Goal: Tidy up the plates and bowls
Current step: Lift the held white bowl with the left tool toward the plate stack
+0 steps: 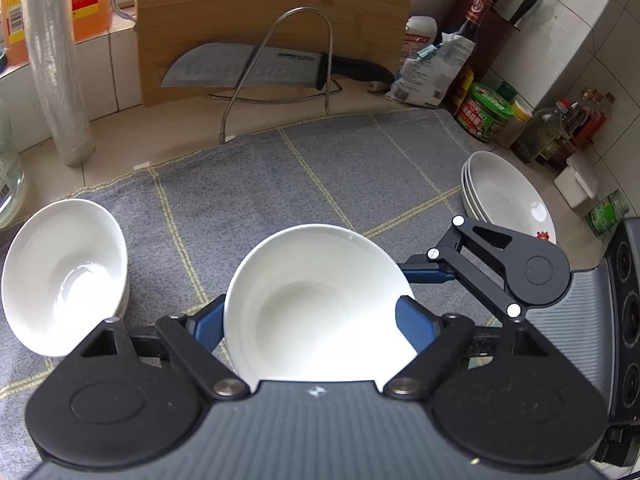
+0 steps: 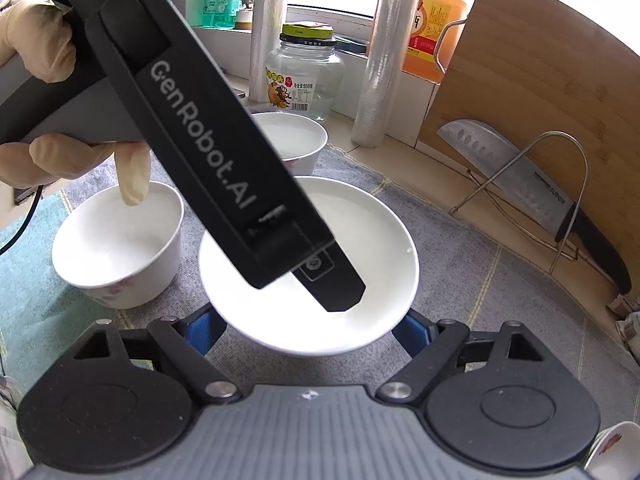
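Both grippers pinch one round white ceramic bowl (image 1: 320, 304) above the grey checked cloth (image 1: 280, 168) — left gripper (image 1: 316, 320) and right gripper (image 2: 308, 328) each clamping its sides.

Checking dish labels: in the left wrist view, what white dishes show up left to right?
Bowl on the cloth at left → bowl between the left claw's fingers → stack of plates at right.
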